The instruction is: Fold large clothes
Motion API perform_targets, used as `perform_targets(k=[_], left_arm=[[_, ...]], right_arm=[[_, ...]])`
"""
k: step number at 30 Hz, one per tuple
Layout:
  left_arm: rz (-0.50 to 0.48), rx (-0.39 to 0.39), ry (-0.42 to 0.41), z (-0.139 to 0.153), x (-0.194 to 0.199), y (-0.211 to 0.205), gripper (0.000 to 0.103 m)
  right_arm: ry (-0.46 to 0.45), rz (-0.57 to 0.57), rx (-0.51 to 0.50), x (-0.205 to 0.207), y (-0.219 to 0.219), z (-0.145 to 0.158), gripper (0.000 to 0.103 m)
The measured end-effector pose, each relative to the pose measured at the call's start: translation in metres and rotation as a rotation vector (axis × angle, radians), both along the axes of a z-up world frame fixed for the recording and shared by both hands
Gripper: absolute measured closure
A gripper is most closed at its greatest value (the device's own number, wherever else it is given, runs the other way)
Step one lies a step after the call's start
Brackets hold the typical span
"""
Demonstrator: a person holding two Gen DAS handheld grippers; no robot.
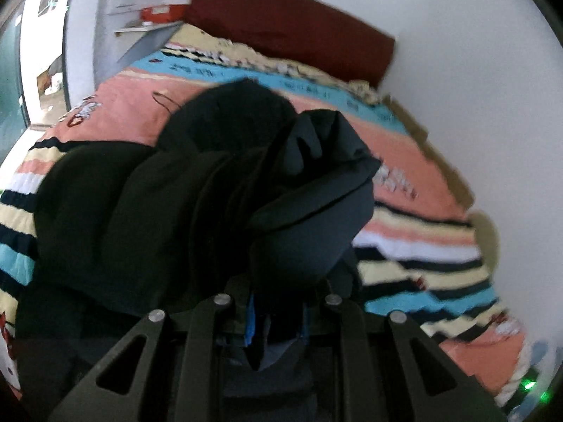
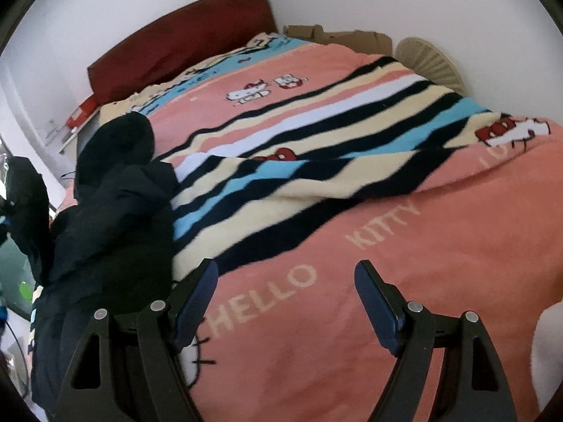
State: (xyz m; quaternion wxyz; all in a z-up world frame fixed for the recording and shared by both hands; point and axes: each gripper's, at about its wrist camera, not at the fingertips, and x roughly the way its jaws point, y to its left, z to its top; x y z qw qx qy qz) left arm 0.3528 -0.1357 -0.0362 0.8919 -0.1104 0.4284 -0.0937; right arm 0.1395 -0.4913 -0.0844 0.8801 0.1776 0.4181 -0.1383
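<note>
The right gripper (image 2: 285, 302) is held wide open and empty; the dark jacket (image 2: 116, 211) lies to its left, clamped in the closed left gripper (image 1: 276, 320).

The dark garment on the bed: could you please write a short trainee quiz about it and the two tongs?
1. True or false: the right tongs are clamped on the dark garment.
2. Which tongs hold fabric?
A. left tongs
B. right tongs
C. neither
3. Fill in: the right tongs hover over the blanket beside the words "HELLO ____".

Key:
1. False; their jaws stand wide apart, with nothing between them.
2. A; dark cloth is bunched between the jaws in the left wrist view.
3. KITTY.
</note>
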Motion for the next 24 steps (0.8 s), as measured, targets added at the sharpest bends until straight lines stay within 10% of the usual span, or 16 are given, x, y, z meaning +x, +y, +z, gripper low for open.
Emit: perform_targets(k=[11,16,24], left_arm=[[-0.105,0.186,0.098,-0.104,0.008,-0.049,0.073],[-0.183,0.156,0.08,-0.101,-0.003,-0.067,0.053],[-0.286,0.015,0.032,-0.052,-0.026,-0.061,0.05]], right_arm=[[0.071,0.001,-0.002,0.012,0.001,-0.03,0.024],[0.084,0.004,-0.002,0.014,0.005,-0.034,0.023],[0.051,0.023,-0.016,0.008,0.016,-0.012,0.022]])
